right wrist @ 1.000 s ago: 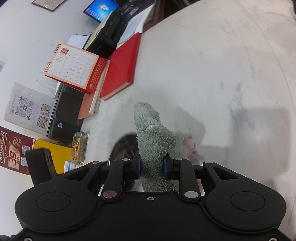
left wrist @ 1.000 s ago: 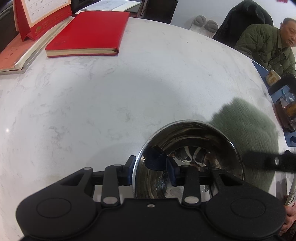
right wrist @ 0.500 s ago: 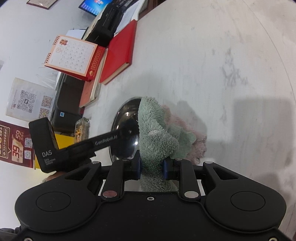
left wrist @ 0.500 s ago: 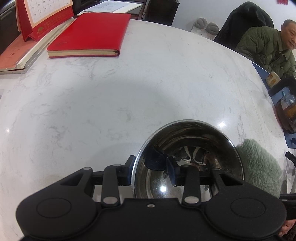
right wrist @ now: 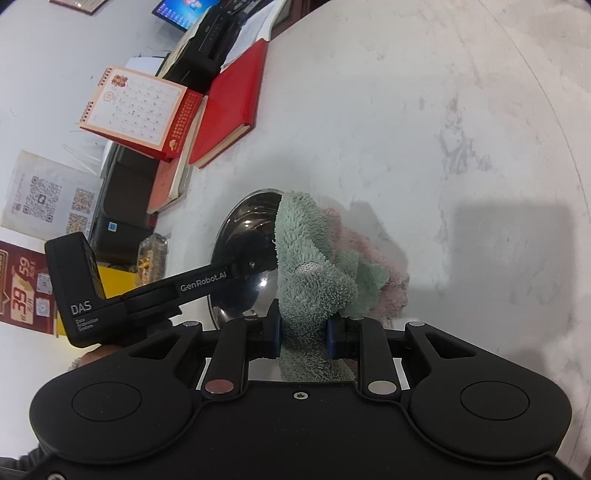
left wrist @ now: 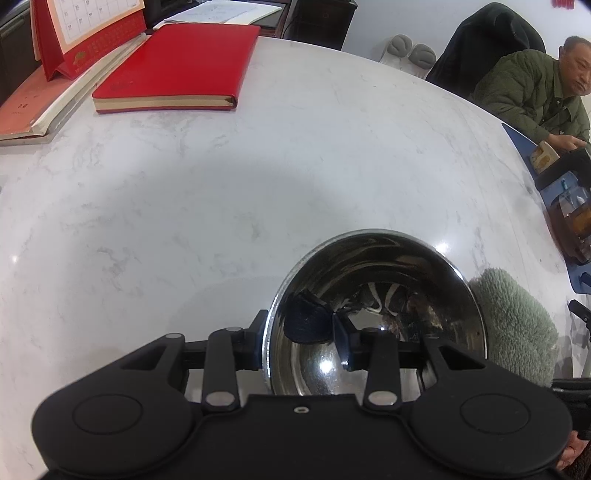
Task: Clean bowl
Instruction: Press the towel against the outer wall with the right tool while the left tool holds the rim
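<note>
A shiny steel bowl (left wrist: pixel 388 266) stands on the white marble table (left wrist: pixel 221 184). My left gripper (left wrist: pixel 299 332) is shut on its near rim, one pad outside the wall and one inside. In the right wrist view the bowl (right wrist: pixel 243 229) is ahead to the left, and the left gripper's finger (right wrist: pixel 255 258) reaches over its rim. My right gripper (right wrist: pixel 303 332) is shut on a fluffy green and pink cloth (right wrist: pixel 310 266). The cloth stands up against the bowl's right rim. From the left wrist it shows as a green cloth (left wrist: pixel 517 325) just outside that rim.
A red notebook (left wrist: pixel 173 66), a desk calendar (left wrist: pixel 85 29) and stacked books lie at the table's far left. A person in a green jacket (left wrist: pixel 528 92) sits at the far right, behind a blue tray (left wrist: pixel 524 155) with dark items.
The right gripper has carried the cloth left, up to the bowl's right rim. The left gripper and the bowl have stayed put.
</note>
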Action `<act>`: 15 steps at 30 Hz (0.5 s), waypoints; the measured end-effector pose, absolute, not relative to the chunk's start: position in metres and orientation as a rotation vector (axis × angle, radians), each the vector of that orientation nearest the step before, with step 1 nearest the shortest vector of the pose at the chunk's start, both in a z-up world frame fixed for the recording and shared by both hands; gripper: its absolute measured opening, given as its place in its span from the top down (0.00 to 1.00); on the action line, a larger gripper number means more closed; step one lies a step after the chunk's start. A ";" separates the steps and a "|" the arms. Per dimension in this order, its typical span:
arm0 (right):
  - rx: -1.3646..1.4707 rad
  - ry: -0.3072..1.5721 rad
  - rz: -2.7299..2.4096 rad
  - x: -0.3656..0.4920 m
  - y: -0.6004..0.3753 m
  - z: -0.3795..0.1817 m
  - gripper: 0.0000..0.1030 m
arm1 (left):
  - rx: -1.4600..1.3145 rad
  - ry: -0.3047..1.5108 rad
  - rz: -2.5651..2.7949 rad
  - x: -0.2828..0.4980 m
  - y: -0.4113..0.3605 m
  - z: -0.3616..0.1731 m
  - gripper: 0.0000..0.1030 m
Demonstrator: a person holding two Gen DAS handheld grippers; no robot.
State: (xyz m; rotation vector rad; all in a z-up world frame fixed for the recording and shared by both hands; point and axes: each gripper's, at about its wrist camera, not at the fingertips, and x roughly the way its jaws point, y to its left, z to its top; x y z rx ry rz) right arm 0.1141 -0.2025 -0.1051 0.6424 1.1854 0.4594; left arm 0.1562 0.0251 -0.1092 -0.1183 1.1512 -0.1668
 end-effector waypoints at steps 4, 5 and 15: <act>0.558 1.170 0.449 0.120 -0.197 -0.101 0.79 | -0.129 1.163 -0.163 0.152 0.026 -0.109 0.71; 0.533 1.164 0.445 0.123 -0.196 -0.099 0.79 | -0.131 1.166 -0.165 0.150 0.027 -0.110 0.72; 0.359 1.120 0.451 0.158 -0.183 -0.091 0.82 | -0.165 1.200 -0.171 0.126 0.031 -0.108 0.73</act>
